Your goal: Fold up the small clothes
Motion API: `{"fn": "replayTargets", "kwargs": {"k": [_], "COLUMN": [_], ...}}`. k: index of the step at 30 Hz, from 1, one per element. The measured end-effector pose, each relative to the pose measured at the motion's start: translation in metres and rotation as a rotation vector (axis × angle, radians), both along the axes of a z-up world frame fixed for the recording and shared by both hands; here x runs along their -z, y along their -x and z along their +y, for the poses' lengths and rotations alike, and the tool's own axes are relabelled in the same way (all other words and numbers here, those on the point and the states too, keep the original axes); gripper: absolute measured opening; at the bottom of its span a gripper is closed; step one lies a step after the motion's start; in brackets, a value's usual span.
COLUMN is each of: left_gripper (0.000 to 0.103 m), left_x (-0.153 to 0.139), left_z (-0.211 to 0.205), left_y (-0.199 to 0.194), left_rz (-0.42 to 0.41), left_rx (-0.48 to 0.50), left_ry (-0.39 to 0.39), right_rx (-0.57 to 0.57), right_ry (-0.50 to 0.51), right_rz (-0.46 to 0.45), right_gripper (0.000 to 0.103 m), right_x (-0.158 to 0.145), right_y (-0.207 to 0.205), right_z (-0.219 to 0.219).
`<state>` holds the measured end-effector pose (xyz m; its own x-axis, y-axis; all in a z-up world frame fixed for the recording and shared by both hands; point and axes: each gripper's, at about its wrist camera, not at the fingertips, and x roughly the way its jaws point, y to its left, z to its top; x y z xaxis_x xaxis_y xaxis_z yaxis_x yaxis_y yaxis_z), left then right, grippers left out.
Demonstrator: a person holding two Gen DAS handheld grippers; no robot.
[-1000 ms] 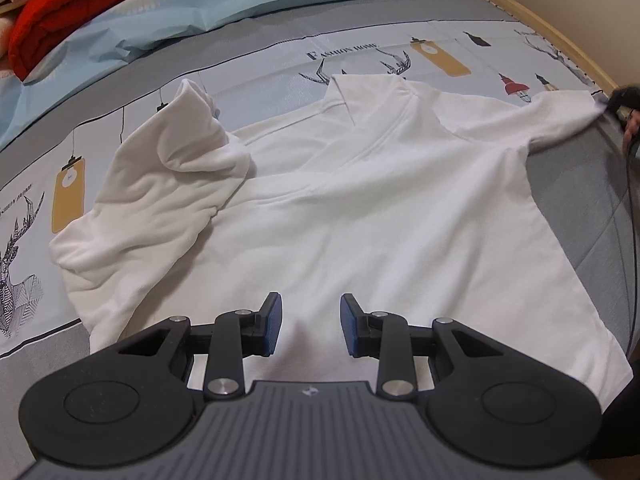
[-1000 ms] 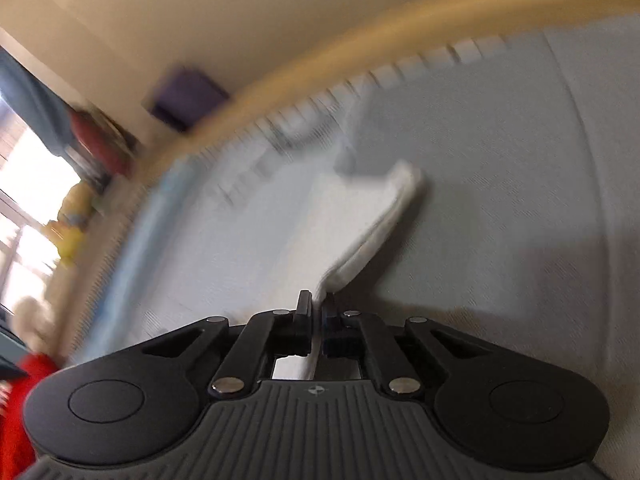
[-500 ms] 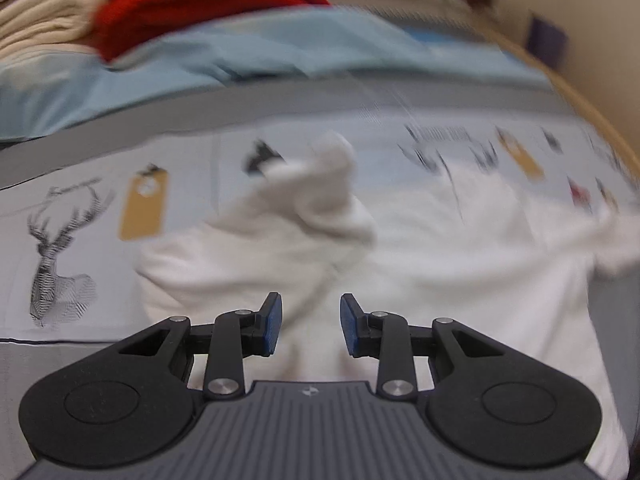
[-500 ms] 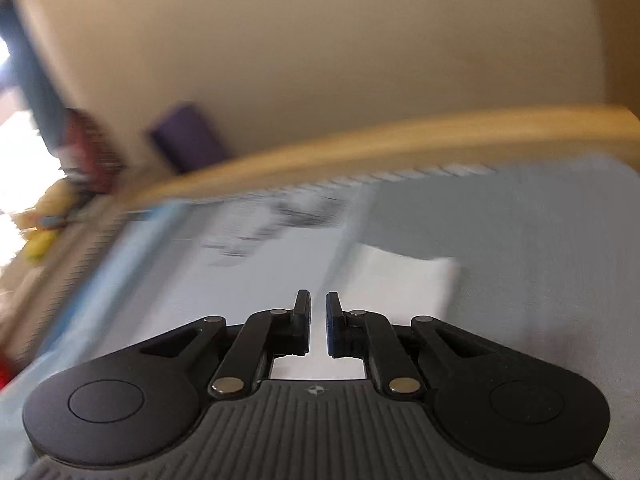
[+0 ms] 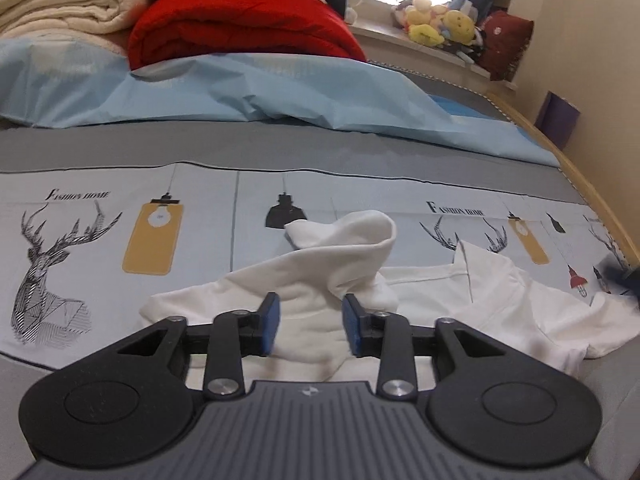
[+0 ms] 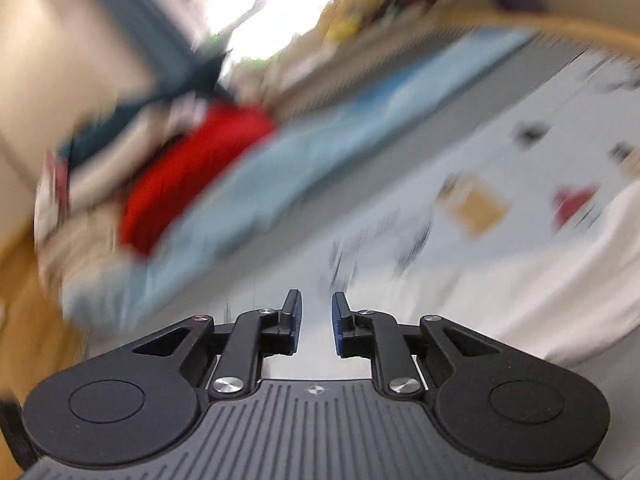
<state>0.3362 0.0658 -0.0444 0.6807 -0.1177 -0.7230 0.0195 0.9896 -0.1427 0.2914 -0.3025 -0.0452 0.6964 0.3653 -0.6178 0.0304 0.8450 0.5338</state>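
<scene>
A small white collared shirt lies spread on the printed bed sheet. Its near sleeve is rumpled and bunched upward. My left gripper hovers just over that sleeve; its jaws are opening, and cloth lies below the gap without being pinched. In the blurred right wrist view, my right gripper has its jaws opening with nothing between them; the white shirt shows at the right edge.
A light blue cover lies across the far side of the bed. Behind it sit a folded red blanket and cream blankets. Plush toys line the window ledge. The wooden bed edge runs along the right.
The left gripper swung left from the shirt body to the bunched sleeve and opened slightly. The right gripper let go of the far sleeve, lifted and swung across the bed.
</scene>
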Motion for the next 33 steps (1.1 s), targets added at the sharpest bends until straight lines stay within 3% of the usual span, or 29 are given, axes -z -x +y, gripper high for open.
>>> {"fn": "replayTargets", "kwargs": {"k": [2,4,6,8,12,16,19,22,24,26,30,33], "left_gripper": [0.046,0.047,0.05,0.054,0.056,0.054,0.001,0.001,0.001,0.001,0.001,0.007], "left_x": [0.002,0.0,-0.005,-0.011,-0.016,0.002,0.019,0.008,-0.01,-0.025,-0.033,-0.02], "left_z": [-0.008,-0.017,-0.026,-0.034,-0.051,-0.064,-0.064,-0.034,0.012,0.072,0.207,0.278], "left_y": [-0.004,-0.009,-0.018,-0.029,-0.059,-0.087,-0.092,-0.084,-0.077,-0.063,0.002,0.052], "left_rz": [-0.01,-0.038,-0.06,-0.08,-0.1,-0.026,0.043,-0.011,-0.055,-0.089,-0.105,-0.034], "left_rx": [0.03,0.049,0.058,0.064,0.081,0.071,0.089,0.026,-0.1,-0.292,-0.863,-1.161], "left_ry": [-0.019,-0.025,-0.003,0.023,0.056,0.049,0.002,-0.033,-0.013,-0.001,-0.003,0.046], "right_rx": [-0.111,-0.202,-0.201,-0.19,-0.213,-0.225,-0.232,-0.238,-0.233,-0.233,-0.232,-0.233], "right_ry": [0.044,0.094,0.174,0.163,0.159,0.147,0.154,0.166,0.166,0.176,0.195,0.214], "right_rz": [0.133,0.194,0.26,0.307,0.298,0.31,0.31,0.307,0.311,0.311,0.309,0.302], "right_gripper": [0.017,0.018,0.019,0.021,0.021,0.021,0.021,0.021,0.021,0.021,0.021,0.021], "right_x": [0.026,0.047,0.065,0.077,0.078,0.077,0.08,0.081,0.08,0.079,0.077,0.076], "right_y": [-0.012,-0.012,-0.016,-0.014,-0.006,-0.01,-0.011,-0.013,-0.014,-0.014,-0.014,-0.011], "right_z": [0.025,0.045,0.051,0.05,0.05,0.047,0.049,0.052,0.052,0.053,0.056,0.06]}}
